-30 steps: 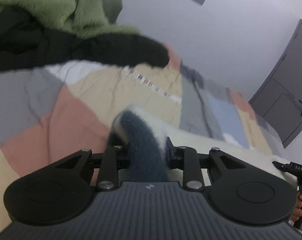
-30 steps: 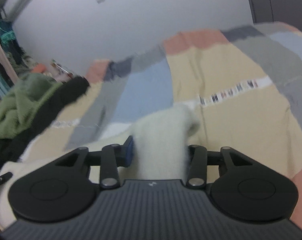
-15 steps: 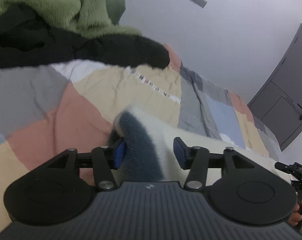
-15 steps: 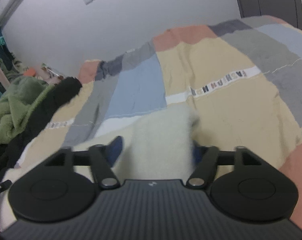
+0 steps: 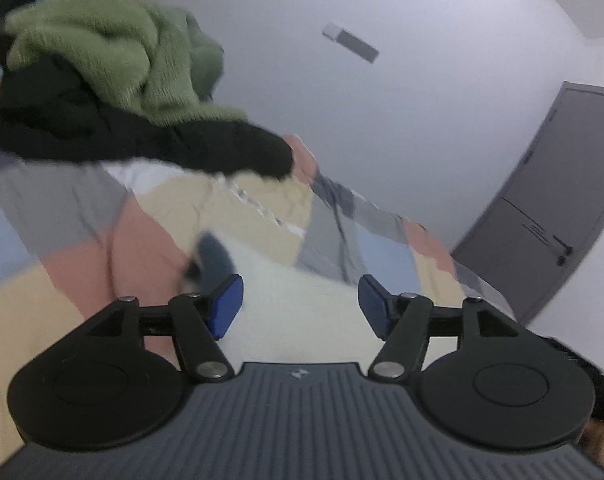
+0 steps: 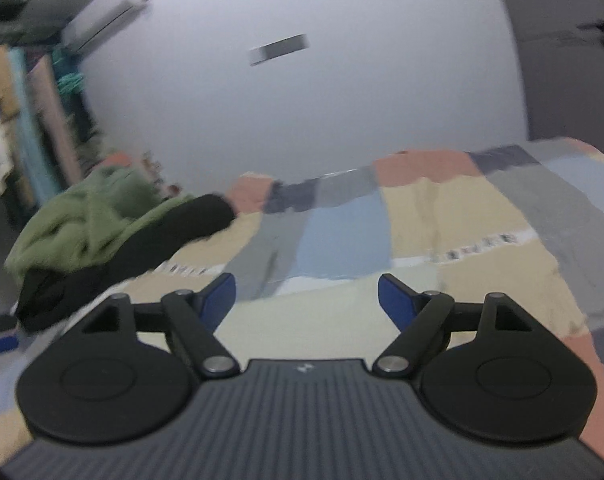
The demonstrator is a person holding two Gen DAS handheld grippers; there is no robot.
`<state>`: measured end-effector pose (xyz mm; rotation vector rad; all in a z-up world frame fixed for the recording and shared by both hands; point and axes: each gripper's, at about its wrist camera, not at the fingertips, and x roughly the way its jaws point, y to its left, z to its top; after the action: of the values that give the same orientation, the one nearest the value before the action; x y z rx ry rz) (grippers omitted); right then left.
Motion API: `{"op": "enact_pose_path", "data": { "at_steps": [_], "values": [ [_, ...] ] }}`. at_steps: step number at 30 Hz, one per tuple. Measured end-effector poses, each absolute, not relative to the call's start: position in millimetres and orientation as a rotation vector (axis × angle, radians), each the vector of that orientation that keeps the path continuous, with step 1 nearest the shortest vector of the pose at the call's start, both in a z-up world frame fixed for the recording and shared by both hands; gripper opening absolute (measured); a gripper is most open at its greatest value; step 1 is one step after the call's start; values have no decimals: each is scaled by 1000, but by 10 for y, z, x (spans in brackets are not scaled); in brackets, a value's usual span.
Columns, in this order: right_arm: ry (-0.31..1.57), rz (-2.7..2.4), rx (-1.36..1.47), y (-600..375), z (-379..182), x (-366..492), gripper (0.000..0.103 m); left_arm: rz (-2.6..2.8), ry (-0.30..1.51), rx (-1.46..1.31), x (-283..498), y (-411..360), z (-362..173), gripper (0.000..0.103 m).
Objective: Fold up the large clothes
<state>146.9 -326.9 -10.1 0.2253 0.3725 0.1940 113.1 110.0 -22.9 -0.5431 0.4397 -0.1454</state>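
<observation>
A cream fleece garment (image 5: 302,304) with a dark grey-blue cuff (image 5: 216,258) lies on the patchwork bed cover (image 5: 258,200). My left gripper (image 5: 301,304) hangs just above it, its jaws opening, the blue pads clear of the cloth. In the right wrist view the same cream garment (image 6: 302,320) lies flat under my right gripper (image 6: 306,300), which stands open with nothing pinched between its blue pads. Both views are blurred by motion.
A pile of a green fleece (image 5: 114,52) and a black garment (image 5: 174,144) sits at the bed's left end; the green fleece (image 6: 90,220) also shows in the right wrist view. A grey door (image 5: 542,220) stands at the right. Hanging clothes (image 6: 26,120) line the far left wall.
Both grippers let go of the cream garment: the left released the dark cuff, the right the cream sleeve. Both then drew back and rose, and the cloth now lies flat.
</observation>
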Motion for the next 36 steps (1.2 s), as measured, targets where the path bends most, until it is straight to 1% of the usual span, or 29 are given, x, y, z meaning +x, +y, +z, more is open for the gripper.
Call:
{"op": "enact_pose_path", "data": {
  "at_steps": [4,6,8,11,14,16,20,22,24,26,32,34,36],
  "values": [
    [437,259,177,-3034,-232,1542,80,-198,555,-660,1086,934,-451,72],
    [505,278,161,-2932,-350,1626,79,-206,613,-723,1071,847,-592,79],
    [593,270,145,-2847,-494,1722,80,-207,661,-783,1044,769,-724,83],
    [599,263,111,-2788,-565,1765,82,-210,753,-868,1034,668,-940,84],
    [611,259,135,-2791,-546,1784,82,-211,825,-966,1081,680,-1158,84],
    [612,258,140,-2781,-558,1783,82,-178,824,-1046,1131,779,-1273,84],
    [611,253,135,-2750,-572,1770,82,-163,741,-1261,1210,1033,-1466,85],
    [612,250,141,-2767,-567,1762,82,-164,731,-1392,1273,1143,-1614,86],
    [611,248,138,-2758,-572,1754,82,-156,720,-1453,1311,1202,-1700,85],
    [611,250,139,-2758,-572,1737,82,-154,691,-1462,1311,1214,-1671,84],
    [609,259,188,-2829,-545,1726,82,-214,573,-1376,1273,1219,-1434,84],
    [606,265,207,-2855,-532,1709,82,-226,569,-1354,1277,1230,-1435,84],
    [608,271,222,-2870,-530,1702,82,-209,619,-1351,1325,1227,-1483,84]
  ]
}}
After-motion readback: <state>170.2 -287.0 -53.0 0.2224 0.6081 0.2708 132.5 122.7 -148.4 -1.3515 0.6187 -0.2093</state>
